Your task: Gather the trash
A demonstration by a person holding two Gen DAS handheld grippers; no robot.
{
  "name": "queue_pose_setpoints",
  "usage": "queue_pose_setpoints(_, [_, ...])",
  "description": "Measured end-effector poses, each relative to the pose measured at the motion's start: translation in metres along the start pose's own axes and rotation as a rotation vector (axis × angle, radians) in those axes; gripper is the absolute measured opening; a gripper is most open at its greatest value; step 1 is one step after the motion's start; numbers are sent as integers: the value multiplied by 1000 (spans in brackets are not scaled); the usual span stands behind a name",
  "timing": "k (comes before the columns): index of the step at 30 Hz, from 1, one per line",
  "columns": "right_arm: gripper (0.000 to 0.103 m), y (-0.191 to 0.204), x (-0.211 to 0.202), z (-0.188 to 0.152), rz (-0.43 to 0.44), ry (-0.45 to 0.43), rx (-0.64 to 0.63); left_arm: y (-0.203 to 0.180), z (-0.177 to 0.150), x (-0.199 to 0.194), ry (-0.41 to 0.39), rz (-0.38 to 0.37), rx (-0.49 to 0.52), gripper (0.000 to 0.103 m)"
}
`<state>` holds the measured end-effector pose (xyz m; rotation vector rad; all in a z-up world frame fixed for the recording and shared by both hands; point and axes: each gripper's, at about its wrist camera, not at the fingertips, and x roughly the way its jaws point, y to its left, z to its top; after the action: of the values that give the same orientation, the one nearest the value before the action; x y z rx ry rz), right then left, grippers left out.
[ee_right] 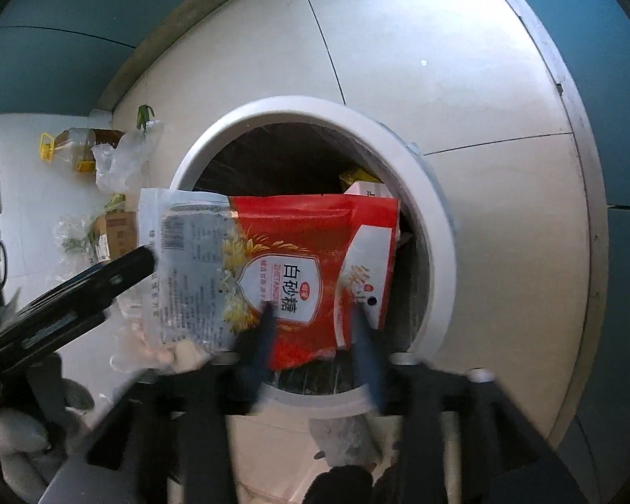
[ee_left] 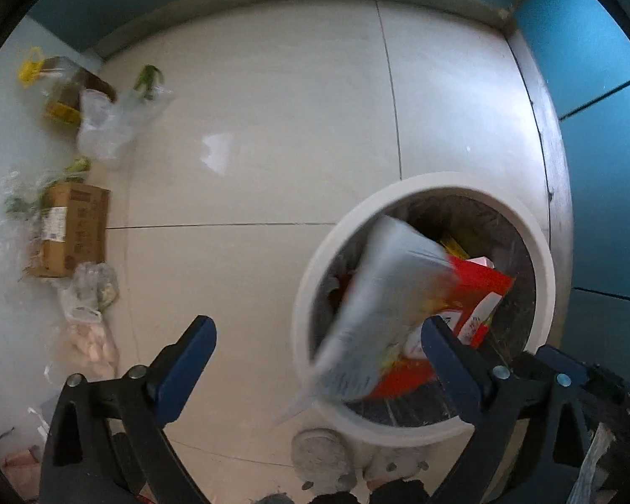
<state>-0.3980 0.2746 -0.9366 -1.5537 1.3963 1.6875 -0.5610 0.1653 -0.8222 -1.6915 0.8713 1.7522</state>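
A red and clear sugar bag (ee_right: 281,269) hangs over the mouth of the white round trash bin (ee_right: 432,227). It shows blurred in the left wrist view (ee_left: 390,306) above the bin (ee_left: 315,277). My right gripper (ee_right: 311,319) is open, its blurred fingers (ee_right: 365,348) spread below the bag, which looks free of them. My left gripper (ee_left: 319,348) is open and empty, one finger over the floor, the other over the bin. Its finger also shows in the right wrist view (ee_right: 117,273), beside the bag's left edge.
Trash lies along the left wall: an oil bottle (ee_left: 59,96), clear plastic bags (ee_left: 109,126), a cardboard box (ee_left: 71,231), a bag with pale lumps (ee_left: 92,327). The bin holds a yellow packet (ee_right: 357,178) and a box. Teal walls close the corner.
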Motion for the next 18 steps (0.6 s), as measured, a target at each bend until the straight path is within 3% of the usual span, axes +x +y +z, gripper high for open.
queue_pose_setpoints(3, [54, 3, -11, -3, -27, -16, -15, 8, -13, -24, -64, 34, -18, 100])
queue_pose_setpoints(5, [63, 4, -22, -9, -64, -26, -31, 13, -22, -42, -96, 70, -26, 100])
queue_pose_setpoints(10, [101, 21, -63, -26, -193, -85, -111, 23, -48, -95, -142, 87, -65, 100])
queue_pose_setpoints(14, [103, 44, -121, -49, -271, -134, -187, 27, -71, -148, -158, 73, -94, 100])
queue_pose_setpoints(18, [103, 67, -185, -75, -291, -176, -219, 30, -96, -214, -184, 50, -112, 100])
